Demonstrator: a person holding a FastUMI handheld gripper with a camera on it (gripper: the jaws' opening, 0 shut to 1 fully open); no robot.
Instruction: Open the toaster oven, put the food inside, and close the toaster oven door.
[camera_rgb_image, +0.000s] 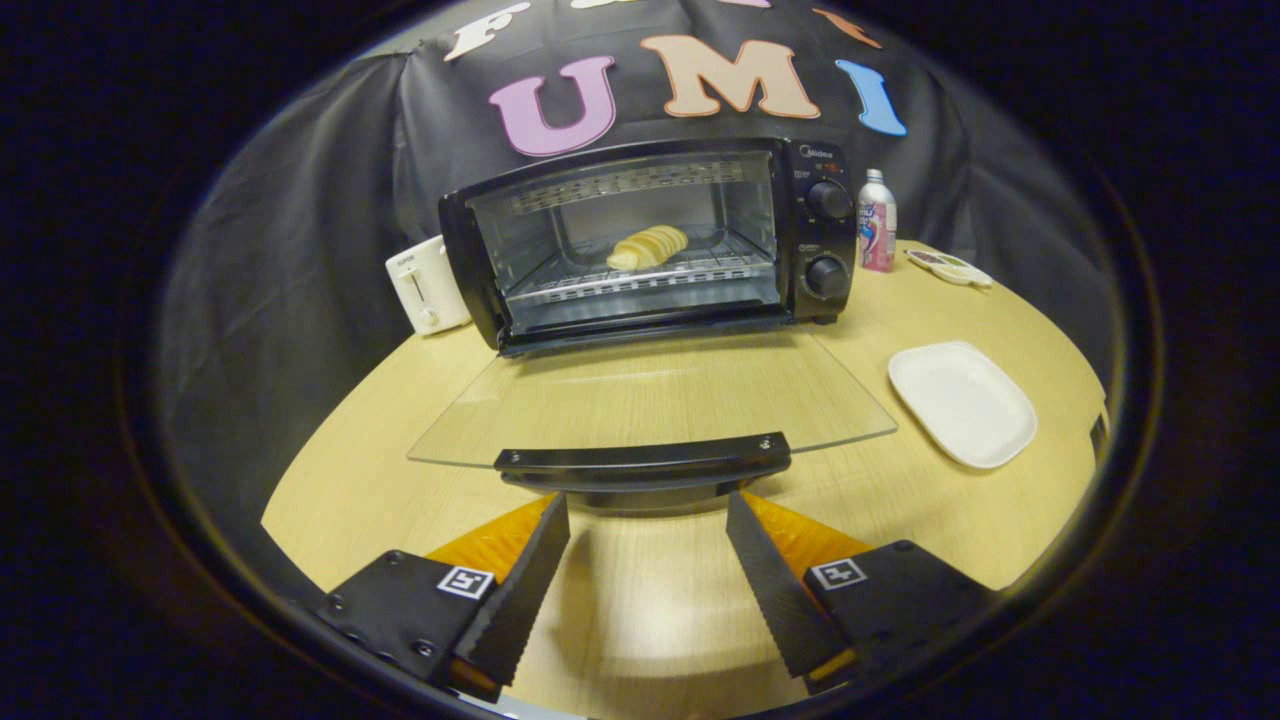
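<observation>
Toaster oven (650, 240) was seen at the back of the wooden table (660, 590), w/ its glass door (650, 395) dropped fully open and lying flat, toward the gripper. Food (648, 247), a pale yellow ridged piece, was seen resting on the wire rack (640, 280) inside the oven cavity, approx. mid-rack. Door handle (645, 462), a dark bar, was seen along the door's near edge, just ahead of the fingertips. Gripper (648, 515) was held low over the table w/ fingers spread wide apart; nothing was pinched between them, and only bare tabletop was seen in the gap. Tips were near the handle's underside, one toward each end; contact couldn't be told. Two control knobs (828, 238) were seen stacked on the oven's right-hand panel. A white pop-up toaster (428, 285) was seen just beside the oven on its left, partly behind it. A small bottle (877, 220) w/ a pink label was stood upright just beside the oven on its right. A white square plate (962, 402) was seen on the table right of the open door, w/ nothing on it. A smaller flat dish (948, 266) w/ dark contents was seen beyond the plate, near the bottle; contents couldn't be made out.
</observation>
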